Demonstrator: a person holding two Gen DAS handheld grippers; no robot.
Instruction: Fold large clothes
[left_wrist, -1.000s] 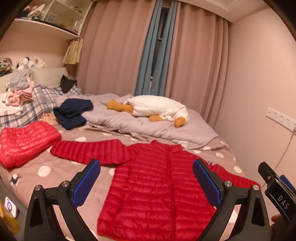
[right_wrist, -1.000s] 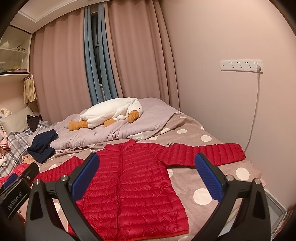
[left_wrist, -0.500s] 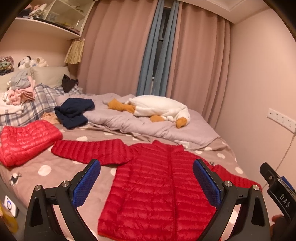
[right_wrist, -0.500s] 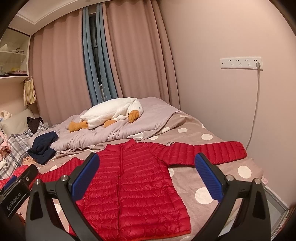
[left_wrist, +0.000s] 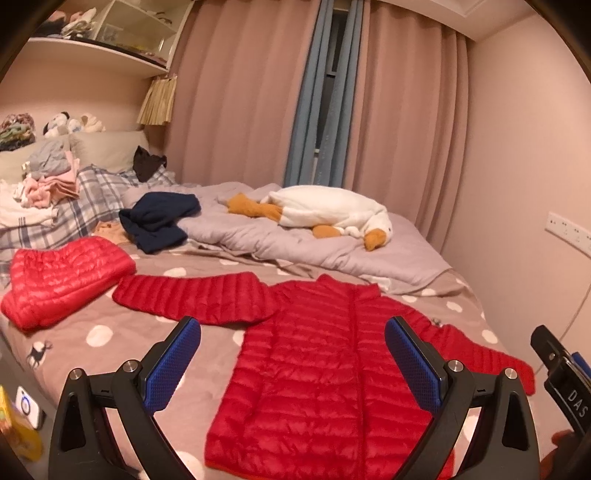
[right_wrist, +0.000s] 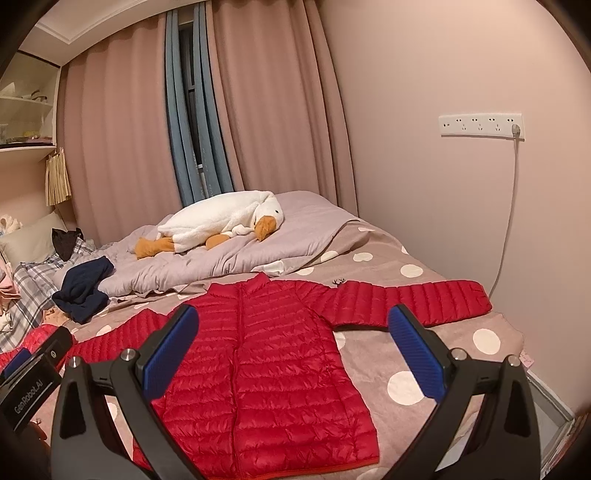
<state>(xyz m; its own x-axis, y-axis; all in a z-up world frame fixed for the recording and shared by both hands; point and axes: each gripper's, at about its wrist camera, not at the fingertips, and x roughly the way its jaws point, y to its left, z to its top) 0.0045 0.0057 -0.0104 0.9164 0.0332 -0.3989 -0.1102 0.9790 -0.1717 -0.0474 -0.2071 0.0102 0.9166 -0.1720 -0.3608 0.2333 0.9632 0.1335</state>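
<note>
A red quilted puffer jacket (left_wrist: 314, 362) lies flat and zipped on the polka-dot bed, both sleeves spread out; it also shows in the right wrist view (right_wrist: 266, 354). Its left sleeve (left_wrist: 192, 295) reaches toward a second red puffer jacket (left_wrist: 62, 277), folded at the bed's left. Its right sleeve (right_wrist: 410, 299) reaches toward the wall. My left gripper (left_wrist: 291, 354) is open and empty, held above the jacket's lower half. My right gripper (right_wrist: 291, 347) is open and empty, also above the jacket.
A plush goose (left_wrist: 328, 214) lies on a grey duvet (left_wrist: 295, 247) behind the jacket. A dark navy garment (left_wrist: 159, 221) and a pile of clothes (left_wrist: 44, 184) sit at the back left. The wall with a socket strip (right_wrist: 480, 125) and cable borders the bed's right edge.
Both grippers have shifted only slightly; the views drifted a little. The jacket has not moved and both grippers stay open.
</note>
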